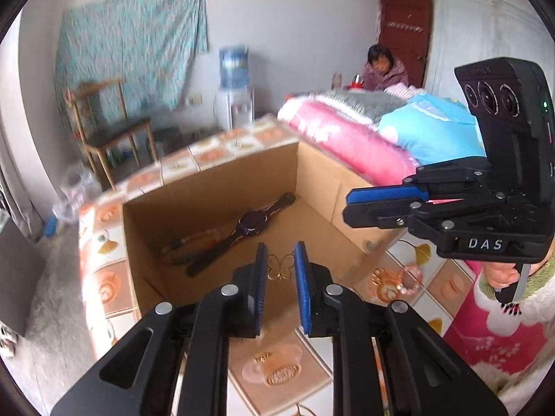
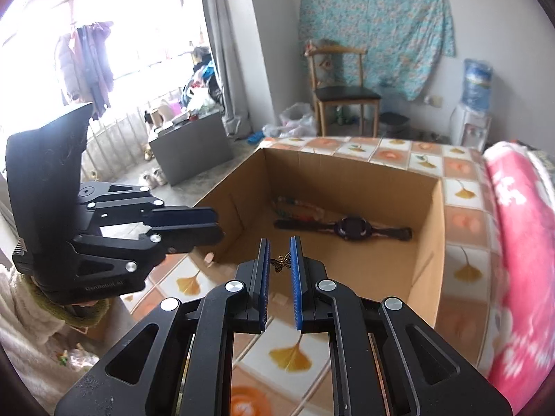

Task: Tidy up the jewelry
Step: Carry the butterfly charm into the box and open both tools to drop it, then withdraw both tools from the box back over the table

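A small butterfly charm (image 2: 281,262) hangs between the pads of the right gripper (image 2: 279,270), which pinches it above the near edge of the open cardboard box (image 2: 430,242). A wristwatch (image 2: 350,227) lies inside (beside beaded strands). The left gripper (image 1: 280,267) hovers nearby, fingers spread, above the tiled-pattern bed (image 2: 464,215).

Matt cardboard box (image 2: 388,263) (metal butterfly charm (image 2: 281,262)).
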### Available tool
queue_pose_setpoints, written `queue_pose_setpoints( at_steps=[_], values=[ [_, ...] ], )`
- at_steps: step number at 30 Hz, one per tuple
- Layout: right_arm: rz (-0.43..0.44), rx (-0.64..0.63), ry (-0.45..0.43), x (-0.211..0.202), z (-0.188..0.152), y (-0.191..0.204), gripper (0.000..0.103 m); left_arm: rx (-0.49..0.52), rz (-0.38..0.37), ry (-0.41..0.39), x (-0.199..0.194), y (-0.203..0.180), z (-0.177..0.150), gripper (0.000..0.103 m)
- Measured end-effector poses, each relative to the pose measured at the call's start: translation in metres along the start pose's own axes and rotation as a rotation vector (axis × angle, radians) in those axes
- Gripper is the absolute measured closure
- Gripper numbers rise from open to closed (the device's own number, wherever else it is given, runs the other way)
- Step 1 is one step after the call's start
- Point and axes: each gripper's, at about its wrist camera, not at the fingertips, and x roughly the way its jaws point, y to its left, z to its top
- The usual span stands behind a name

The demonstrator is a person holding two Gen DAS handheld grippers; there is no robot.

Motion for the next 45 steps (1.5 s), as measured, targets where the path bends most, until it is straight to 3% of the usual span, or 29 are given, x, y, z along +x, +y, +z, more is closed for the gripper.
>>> queue_pose_setpoints(
  at_steps=[4,6,11,14,21,29,33,39,42,45],
  values=[
    [0.066,0.068,0.168,0.047,0.021,-0.023,0.094,-0.096,-0.075,0.177,0.054,0.028,0.021,0.088],
    [0.075,0.100,0.264,0.074,0.026,-0.035,0.094,-0.143,-0.083,0.283,0.084,0.044,0.023,0.088],
    [0.106,0.198,0.414,0.117,0.026,-0.058,0.094,-0.312,-0.095,0.457,0.135,0.082,0.015,0.088],
    [0.111,0.237,0.447,0.134,0.031,-0.070,0.094,-0.383,-0.080,0.518,0.151,0.098,0.009,0.088],
    [0.086,0.210,0.497,0.158,0.030,-0.078,0.093,-0.376,-0.035,0.578,0.156,0.097,0.008,0.088],
    [0.074,0.195,0.468,0.161,0.033,-0.079,0.091,-0.398,-0.039,0.578,0.156,0.103,0.010,0.088],
    [0.067,0.192,0.434,0.154,0.037,-0.079,0.090,-0.392,-0.032,0.585,0.157,0.102,0.010,0.082],
    [0.056,0.187,0.340,0.122,0.046,-0.079,0.086,-0.374,0.003,0.526,0.143,0.102,0.014,0.080],
    [0.066,0.205,0.239,0.087,0.050,-0.075,0.079,-0.328,0.024,0.374,0.108,0.099,0.027,0.078],
    [0.067,0.178,0.113,0.046,0.043,-0.058,0.073,-0.289,0.048,0.188,0.058,0.091,0.030,0.061]
  ],
)
